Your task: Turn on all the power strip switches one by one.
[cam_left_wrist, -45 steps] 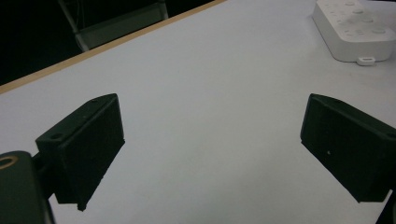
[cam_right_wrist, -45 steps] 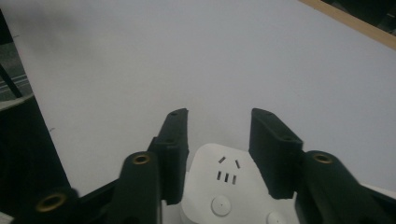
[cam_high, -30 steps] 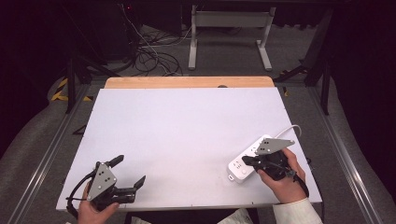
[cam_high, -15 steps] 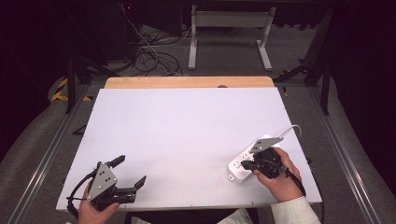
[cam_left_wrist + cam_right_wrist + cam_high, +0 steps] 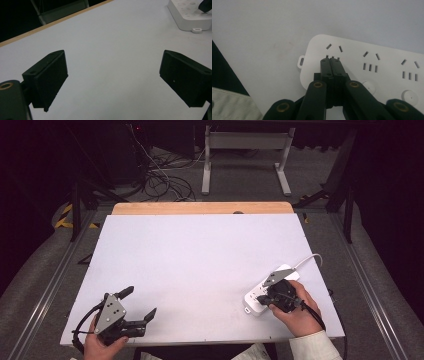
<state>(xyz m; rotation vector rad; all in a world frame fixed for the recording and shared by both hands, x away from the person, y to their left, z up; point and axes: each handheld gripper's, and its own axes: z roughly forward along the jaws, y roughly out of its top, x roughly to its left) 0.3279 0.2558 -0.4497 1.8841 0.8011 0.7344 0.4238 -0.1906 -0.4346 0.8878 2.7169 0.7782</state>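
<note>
My right gripper's [image 5: 332, 60] jaws are pressed together, tips over the end socket of the white plastic power strip [image 5: 267, 290] at the table's near right. I'd press straight down. My left gripper [image 5: 137, 307] rests spread, empty.

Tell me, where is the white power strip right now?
In the high view, the power strip lies at the table's near right, under the right gripper.

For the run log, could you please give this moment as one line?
right gripper: shut, tips over power strip | left gripper: open, empty | table
</note>
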